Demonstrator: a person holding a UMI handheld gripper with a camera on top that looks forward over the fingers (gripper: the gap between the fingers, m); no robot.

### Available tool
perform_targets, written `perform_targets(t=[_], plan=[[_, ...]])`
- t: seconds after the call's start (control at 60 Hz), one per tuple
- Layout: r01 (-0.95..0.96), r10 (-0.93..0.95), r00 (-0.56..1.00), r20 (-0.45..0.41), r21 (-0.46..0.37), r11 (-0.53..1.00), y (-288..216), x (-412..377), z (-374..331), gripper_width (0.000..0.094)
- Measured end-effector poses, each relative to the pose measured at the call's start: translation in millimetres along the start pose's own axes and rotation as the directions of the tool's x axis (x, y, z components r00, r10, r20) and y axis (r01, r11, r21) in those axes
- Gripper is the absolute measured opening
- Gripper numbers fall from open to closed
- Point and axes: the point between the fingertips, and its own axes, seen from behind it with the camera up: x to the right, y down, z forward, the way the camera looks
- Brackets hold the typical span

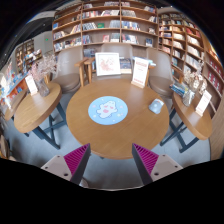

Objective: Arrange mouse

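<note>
A round wooden table (pixel 125 135) stands ahead of me. A round light-blue mouse mat (pixel 107 109) lies near its middle. A small grey mouse (pixel 156 105) sits to the right of the mat, near the table's right edge. My gripper (pixel 111 160) is well back from the table's near edge, with its two fingers wide apart and nothing between them. The magenta pads (pixel 75 158) show at each side.
Bookshelves (pixel 105 20) line the back and right walls. A chair (pixel 108 64) with display cards stands behind the table. Further wooden tables stand at the left (pixel 35 105) and right (pixel 198 110). Grey floor lies between them.
</note>
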Motion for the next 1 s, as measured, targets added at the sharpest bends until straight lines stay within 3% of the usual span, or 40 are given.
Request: perform_targets(t=[0.5, 0.733, 1.0], plan=[[-0.056, 0.056, 0.995, -0.084, 0.013, 0.998, -9, 79, 30, 0.0851], [-0.057, 0.059, 0.985, -0.162, 0.019, 0.998, -10, 132, 49, 0.0848], [-0.054, 0.066, 0.981, -0.183, 0.071, 0.996, -23, 168, 76, 0.0849]])
